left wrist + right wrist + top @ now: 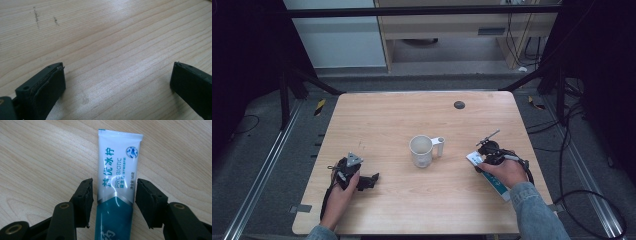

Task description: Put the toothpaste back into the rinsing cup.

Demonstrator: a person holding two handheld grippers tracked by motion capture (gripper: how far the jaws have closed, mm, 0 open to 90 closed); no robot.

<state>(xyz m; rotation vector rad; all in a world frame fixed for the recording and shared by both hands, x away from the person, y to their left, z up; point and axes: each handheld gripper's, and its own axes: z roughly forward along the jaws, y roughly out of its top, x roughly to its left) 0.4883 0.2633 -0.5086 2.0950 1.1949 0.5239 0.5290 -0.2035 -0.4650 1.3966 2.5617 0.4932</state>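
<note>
From my remote seat I see the right hand-held gripper (pixel 113 195) lowered over a flat white and teal plastic toothpaste tube (pixel 117 182) that lies on the light wooden counter (pixel 412 115). In the right gripper view the tube runs lengthwise straight between the two black jaws, its crimped white end pointing away from me and its teal part passing under the gripper body. The jaws stand on either side of the tube, very close to its edges; a thin strip of wood still shows between each pad and the tube, so I read this gripper as open around the tube, not yet pressing it. In the high view the tube (pixel 494 180) lies near the right edge of the counter, slanted, partly covered by the person's right hand (pixel 507 172).

The left hand-held gripper (pixel 117 75) has its jaws spread wide, with bare wood grain between them and nothing in their span. In the high view it (pixel 371 181) rests on the counter at the near left, held by the left hand (pixel 343 187), its jaws pointing toward the middle.

A white ceramic mug (pixel 421 150) with a handle on its right side stands upright at the centre of the counter, well apart from both grippers. A small dark round disc (pixel 459 104) sits near the far edge.
</note>
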